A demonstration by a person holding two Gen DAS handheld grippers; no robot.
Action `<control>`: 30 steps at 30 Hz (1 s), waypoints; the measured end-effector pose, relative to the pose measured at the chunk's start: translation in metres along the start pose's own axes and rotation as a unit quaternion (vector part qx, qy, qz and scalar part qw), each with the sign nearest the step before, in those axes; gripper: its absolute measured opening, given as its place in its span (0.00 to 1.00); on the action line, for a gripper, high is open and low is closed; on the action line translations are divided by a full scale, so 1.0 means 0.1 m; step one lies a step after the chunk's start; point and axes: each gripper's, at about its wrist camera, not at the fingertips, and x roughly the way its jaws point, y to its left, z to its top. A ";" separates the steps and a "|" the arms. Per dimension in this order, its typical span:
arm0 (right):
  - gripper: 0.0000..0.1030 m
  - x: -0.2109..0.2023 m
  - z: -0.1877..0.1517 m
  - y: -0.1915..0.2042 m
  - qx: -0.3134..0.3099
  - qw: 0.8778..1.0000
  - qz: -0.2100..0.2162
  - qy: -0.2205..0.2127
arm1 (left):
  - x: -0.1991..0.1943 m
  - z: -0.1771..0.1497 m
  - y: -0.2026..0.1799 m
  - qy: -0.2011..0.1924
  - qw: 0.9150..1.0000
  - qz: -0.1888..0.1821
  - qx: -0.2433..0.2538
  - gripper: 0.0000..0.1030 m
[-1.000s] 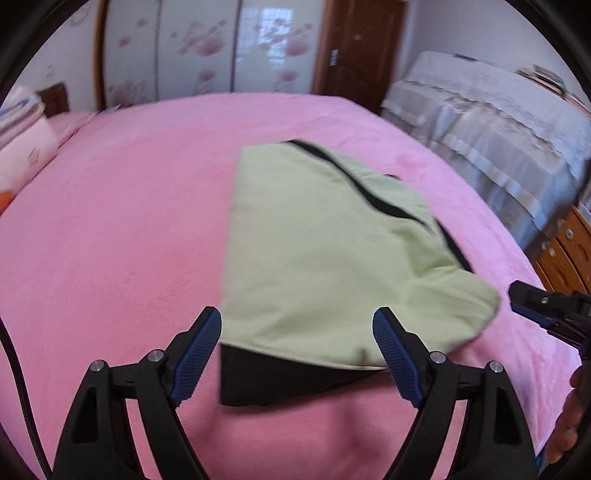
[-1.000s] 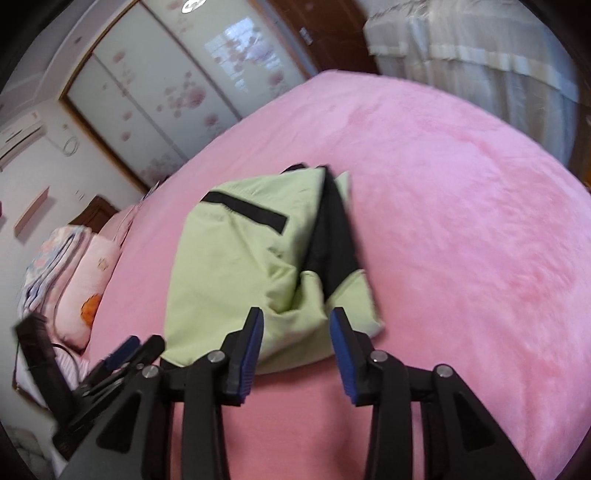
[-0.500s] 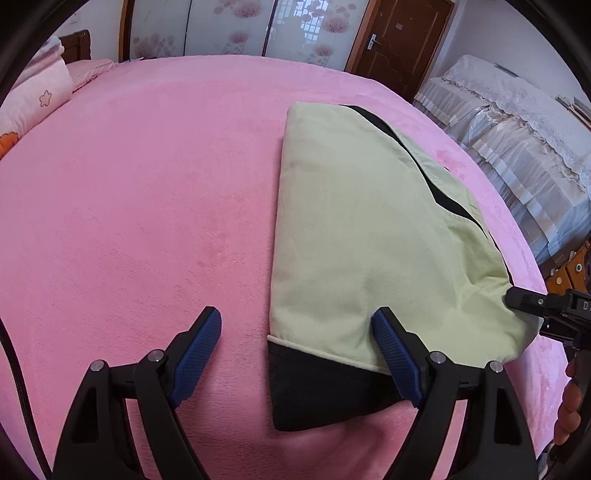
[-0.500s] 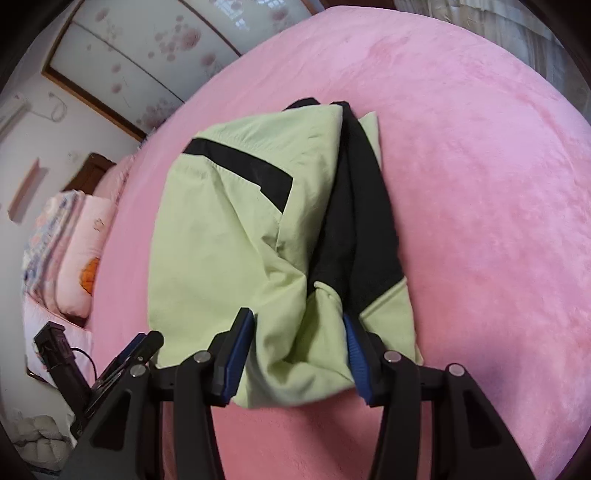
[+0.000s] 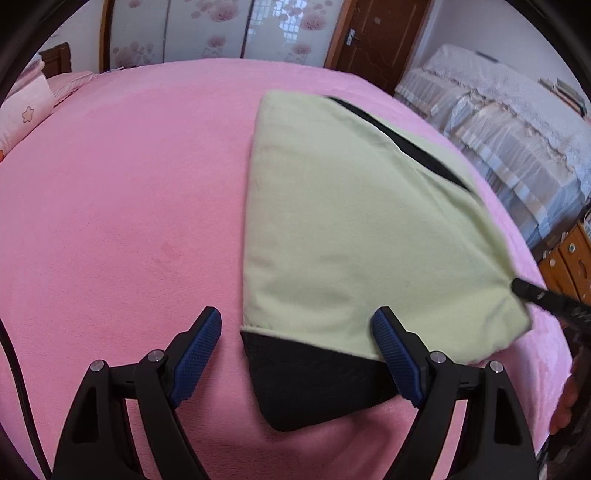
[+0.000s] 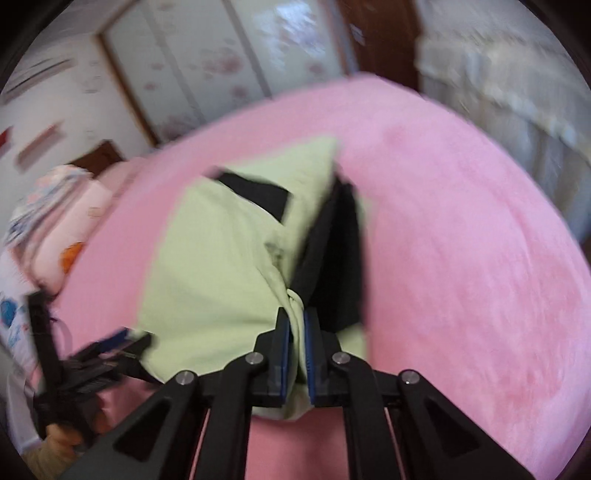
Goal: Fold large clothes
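Observation:
A folded light-green garment with black panels (image 5: pixel 354 229) lies on the pink bed (image 5: pixel 122 206). In the left wrist view my left gripper (image 5: pixel 299 339) stands open, its blue pads on either side of the garment's near-left corner, where a black layer (image 5: pixel 314 384) pokes out from under the green. The right gripper's tip (image 5: pixel 532 291) meets the garment's right corner. In the blurred right wrist view my right gripper (image 6: pixel 296 332) is shut on a bunched green edge of the garment (image 6: pixel 221 266), beside a black fold (image 6: pixel 332 258).
A second bed with a lace-trimmed cover (image 5: pixel 506 136) stands to the right, and a wooden drawer unit (image 5: pixel 569 258) beside it. Pillows (image 5: pixel 26 107) sit at the pink bed's far left. A floral wardrobe (image 5: pixel 207 33) and a brown door (image 5: pixel 373 40) lie beyond.
Both grippers came down closer to the garment. The right jaws, open around the green edge before, have closed on it. The left jaws stayed wide.

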 end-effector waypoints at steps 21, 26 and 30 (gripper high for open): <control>0.47 0.19 0.92 0.01 0.044 0.999 0.017 -0.015 | 0.05 1.12 0.10 0.018 0.997 -0.053 0.056 0.81; 0.47 0.64 1.20 -0.02 0.075 0.997 0.022 0.012 | 0.46 1.33 0.22 0.033 0.997 -0.057 0.034 0.81; 0.45 0.93 1.32 0.01 0.069 0.997 0.025 0.035 | 0.71 1.44 0.18 0.039 0.997 -0.061 0.020 0.81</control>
